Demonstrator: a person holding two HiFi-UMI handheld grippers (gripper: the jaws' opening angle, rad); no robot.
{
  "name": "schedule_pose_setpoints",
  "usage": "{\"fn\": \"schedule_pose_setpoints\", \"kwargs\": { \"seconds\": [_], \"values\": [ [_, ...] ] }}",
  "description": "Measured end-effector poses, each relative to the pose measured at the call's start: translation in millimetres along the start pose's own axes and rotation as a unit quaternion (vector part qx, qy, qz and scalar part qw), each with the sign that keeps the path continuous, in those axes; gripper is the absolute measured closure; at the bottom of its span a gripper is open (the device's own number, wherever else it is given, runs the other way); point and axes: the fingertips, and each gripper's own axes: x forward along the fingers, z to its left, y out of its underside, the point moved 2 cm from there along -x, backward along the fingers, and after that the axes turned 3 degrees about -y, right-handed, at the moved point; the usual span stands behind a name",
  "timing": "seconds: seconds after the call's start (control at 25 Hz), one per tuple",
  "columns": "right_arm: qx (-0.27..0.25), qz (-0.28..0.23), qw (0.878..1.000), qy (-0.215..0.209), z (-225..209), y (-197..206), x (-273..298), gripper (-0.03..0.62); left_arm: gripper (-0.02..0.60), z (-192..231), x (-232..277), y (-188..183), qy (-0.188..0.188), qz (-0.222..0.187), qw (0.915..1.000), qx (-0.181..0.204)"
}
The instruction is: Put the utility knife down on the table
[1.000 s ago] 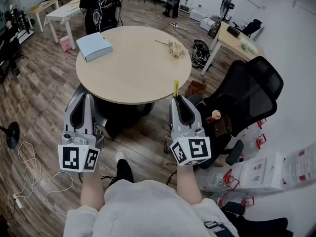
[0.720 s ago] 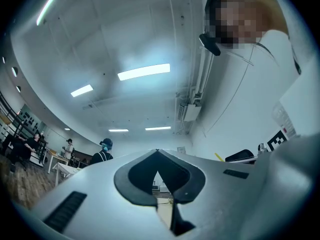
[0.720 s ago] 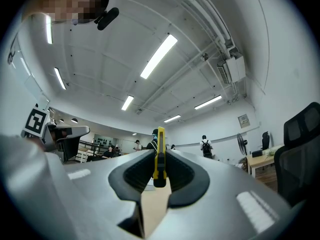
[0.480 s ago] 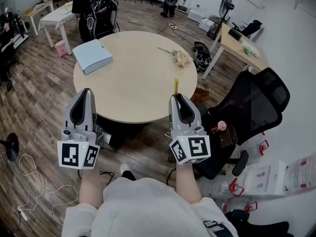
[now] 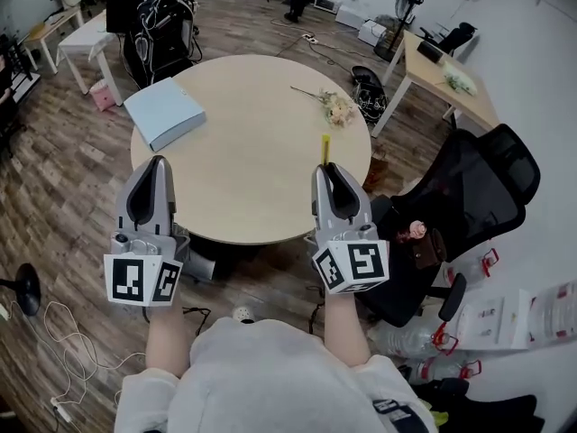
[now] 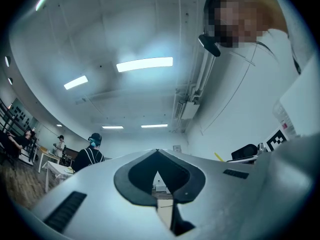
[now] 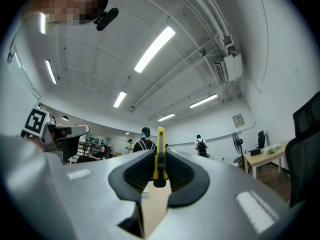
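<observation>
The round table [image 5: 257, 165] has a smooth, pale wood-look top and stands on a floor [image 5: 63, 179] of grey-brown planks. The right gripper [image 5: 330, 171], a smooth grey wedge-shaped shell with dark ribbed pads, is held at the table's near right edge. Its jaws are pinched on the utility knife [image 5: 325, 148].

The knife is slim, flat and yellow, with a black piece at the end nearest the camera in the right gripper view. It is gripped by its flat sides, narrow edge up. Its long axis runs along the jaws, and its free end sticks out past the tips, pointing away from the person and in over the tabletop. It is held in the jaws and does not lie on the table.

The left gripper [image 5: 157, 165], of the same grey shell, is at the table's near left edge. Its jaws are pressed together at the tips with nothing between them.

A flat, light blue rectangular box [image 5: 164, 112] lies on the left part of the table. A small bunch of dried flowers [image 5: 336, 108] lies near its far right rim. A black office chair [image 5: 469, 192] stands just to the right of the table.
</observation>
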Motion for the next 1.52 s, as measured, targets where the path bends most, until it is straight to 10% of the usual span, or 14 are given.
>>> {"fn": "schedule_pose_setpoints", "kwargs": {
  "seconds": [0.96, 1.52],
  "values": [
    [0.018, 0.092, 0.995, -0.021, -34.2, 83.5, 132.5, 0.520, 0.574, 50.6, 90.7, 69.2, 0.003, 0.028, 0.9996, 0.000],
    [0.023, 0.199, 0.975, -0.093, -81.2, 175.0, 221.3, 0.520, 0.574, 54.0, 135.5, 108.3, -0.069, 0.053, 0.9960, 0.020]
  ]
}}
